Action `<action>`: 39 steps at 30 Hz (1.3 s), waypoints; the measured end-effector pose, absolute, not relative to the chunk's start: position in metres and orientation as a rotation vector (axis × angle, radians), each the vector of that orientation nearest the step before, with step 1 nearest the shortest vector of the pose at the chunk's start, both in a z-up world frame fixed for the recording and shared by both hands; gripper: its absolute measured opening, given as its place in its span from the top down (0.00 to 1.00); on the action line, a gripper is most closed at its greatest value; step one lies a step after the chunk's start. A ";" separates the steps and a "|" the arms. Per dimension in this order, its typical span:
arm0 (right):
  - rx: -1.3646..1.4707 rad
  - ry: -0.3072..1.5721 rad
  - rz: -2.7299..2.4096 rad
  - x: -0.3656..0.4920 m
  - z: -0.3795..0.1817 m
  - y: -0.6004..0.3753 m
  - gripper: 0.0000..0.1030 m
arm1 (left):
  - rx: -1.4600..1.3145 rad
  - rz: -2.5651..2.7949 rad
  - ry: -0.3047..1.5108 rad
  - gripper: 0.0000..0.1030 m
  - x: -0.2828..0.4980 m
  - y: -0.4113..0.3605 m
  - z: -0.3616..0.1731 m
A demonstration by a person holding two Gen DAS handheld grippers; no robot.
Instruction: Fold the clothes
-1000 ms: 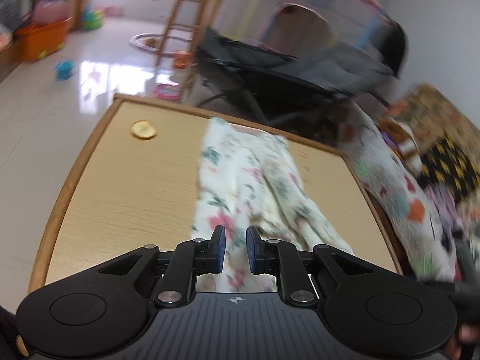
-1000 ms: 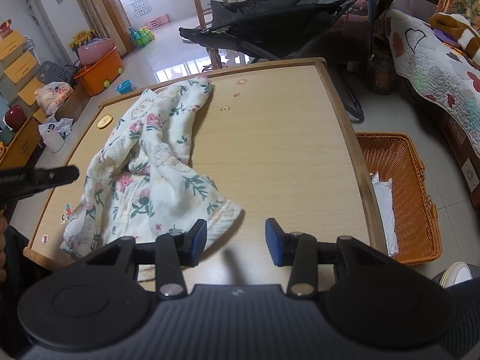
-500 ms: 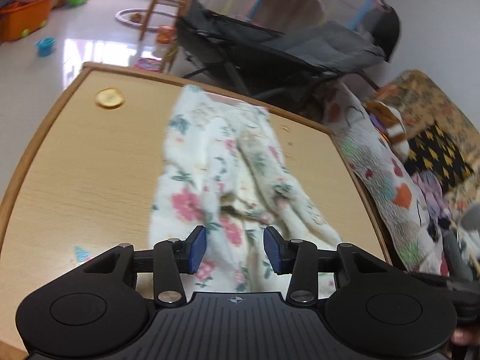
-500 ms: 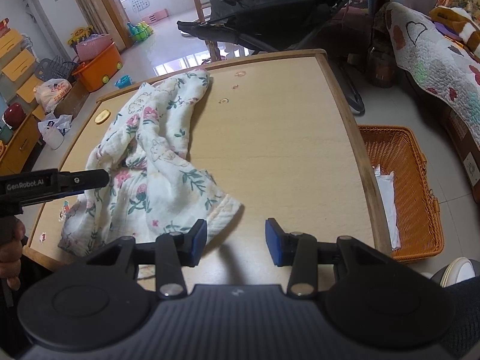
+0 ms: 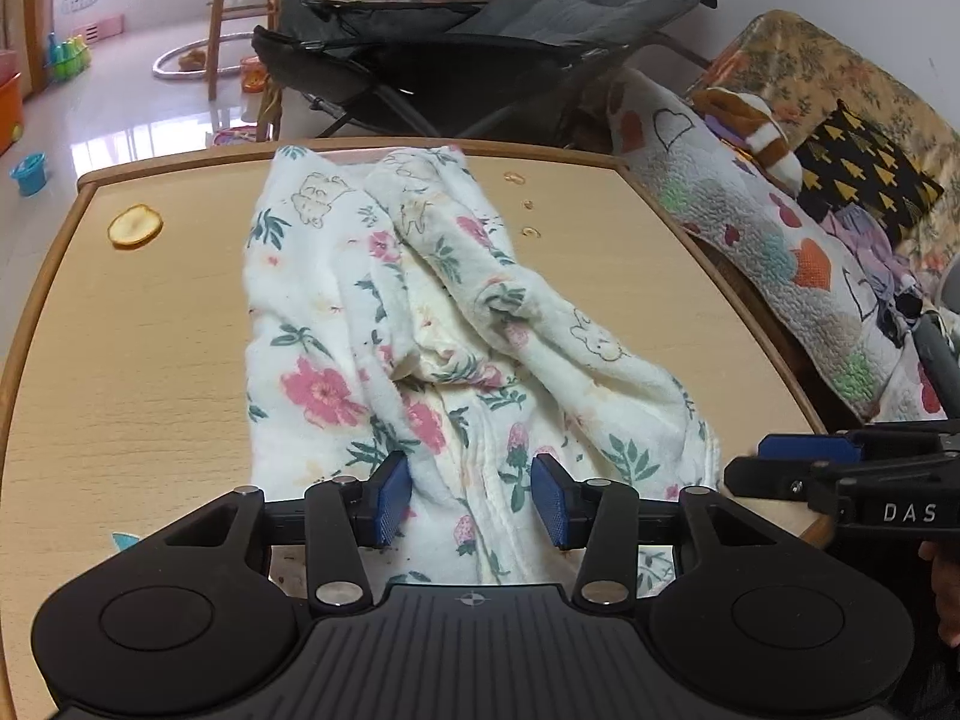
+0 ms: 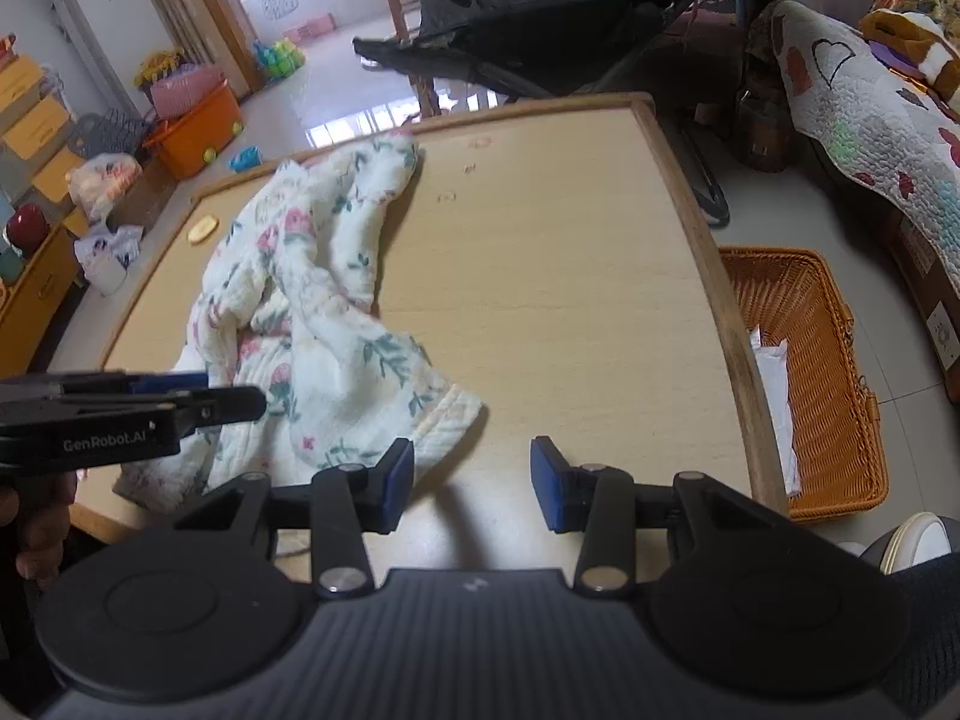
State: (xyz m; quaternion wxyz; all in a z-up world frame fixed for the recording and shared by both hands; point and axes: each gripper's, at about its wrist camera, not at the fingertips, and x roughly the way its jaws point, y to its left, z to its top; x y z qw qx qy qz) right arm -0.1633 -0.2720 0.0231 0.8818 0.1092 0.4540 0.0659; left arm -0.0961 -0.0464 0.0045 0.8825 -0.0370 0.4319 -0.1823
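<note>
Wooden table (image 5: 150, 360) carried the crumpled flowered garment (image 5: 432, 324), lying from the far edge to the near edge, left of the middle. Over the last second the left gripper (image 5: 471, 501) had dropped toward the cloth's near end, jaws spread from narrow to half-wide and not yet pinching. The right gripper (image 6: 472, 483) stayed half-wide, empty, above bare table near the hem. Folding seemed barely begun.

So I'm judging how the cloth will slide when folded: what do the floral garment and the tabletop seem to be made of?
The floral garment looks like soft, crinkled cotton gauze with a matte finish: it shows fine puckers, limp folds and a stitched hem. The tabletop looks like pale wood-grain laminate, smooth with a slight sheen, framed by a darker wood rim; whether it is real veneer I cannot tell.
</note>
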 end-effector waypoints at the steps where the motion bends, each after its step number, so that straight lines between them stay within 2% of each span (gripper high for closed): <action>1: 0.244 0.936 0.141 -0.163 0.024 -0.274 0.59 | -0.099 -0.373 0.896 0.55 -0.097 -0.042 0.007; 7: 0.298 0.906 0.158 -0.153 0.022 -0.279 0.59 | -0.250 -0.344 0.861 0.54 -0.116 -0.011 0.024; 19: 0.120 0.942 0.220 -0.137 0.012 -0.248 0.63 | -0.380 -0.288 0.863 0.52 -0.148 0.019 0.014; 21: 0.085 0.943 0.217 -0.138 0.012 -0.243 0.66 | -0.392 -0.283 0.860 0.52 -0.150 0.020 0.011; 26: 0.002 0.947 0.229 -0.142 0.012 -0.232 0.87 | -0.400 -0.277 0.860 0.48 -0.151 0.024 0.007; 31: -0.022 0.941 0.225 -0.145 0.016 -0.229 0.95 | -0.414 -0.271 0.854 0.48 -0.153 0.028 0.006; 39: -0.020 0.874 0.261 -0.158 0.040 -0.227 0.96 | -0.441 -0.265 0.858 0.47 -0.153 0.034 0.003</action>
